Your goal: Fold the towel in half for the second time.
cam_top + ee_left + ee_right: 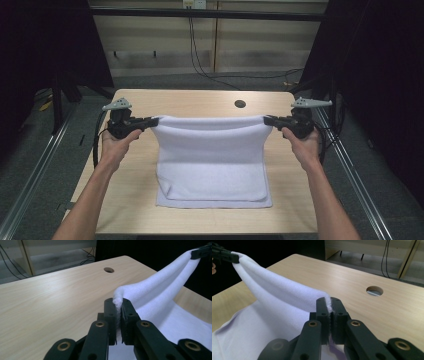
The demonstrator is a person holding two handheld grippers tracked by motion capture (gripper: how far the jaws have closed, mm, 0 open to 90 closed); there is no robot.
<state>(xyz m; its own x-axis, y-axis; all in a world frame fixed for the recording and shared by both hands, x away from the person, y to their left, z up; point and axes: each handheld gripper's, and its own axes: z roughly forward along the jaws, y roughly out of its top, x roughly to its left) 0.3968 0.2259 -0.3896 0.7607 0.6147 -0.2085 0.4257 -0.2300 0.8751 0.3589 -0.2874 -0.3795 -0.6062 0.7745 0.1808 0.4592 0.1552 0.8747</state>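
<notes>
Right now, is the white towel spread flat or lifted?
Partly lifted: the left gripper and right gripper hold the white towel's far corners raised; its near part lies on the table.

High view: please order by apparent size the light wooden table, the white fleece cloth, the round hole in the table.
1. Light wooden table, largest.
2. White fleece cloth, held up by left gripper and right gripper.
3. Round hole, smallest.

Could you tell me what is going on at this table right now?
A person is handling a white towel on a wooden table. The left gripper and the right gripper are each shut on a far corner, holding that edge raised and stretched between them. The near part lies flat on the table, so a fold looks under way.
</notes>
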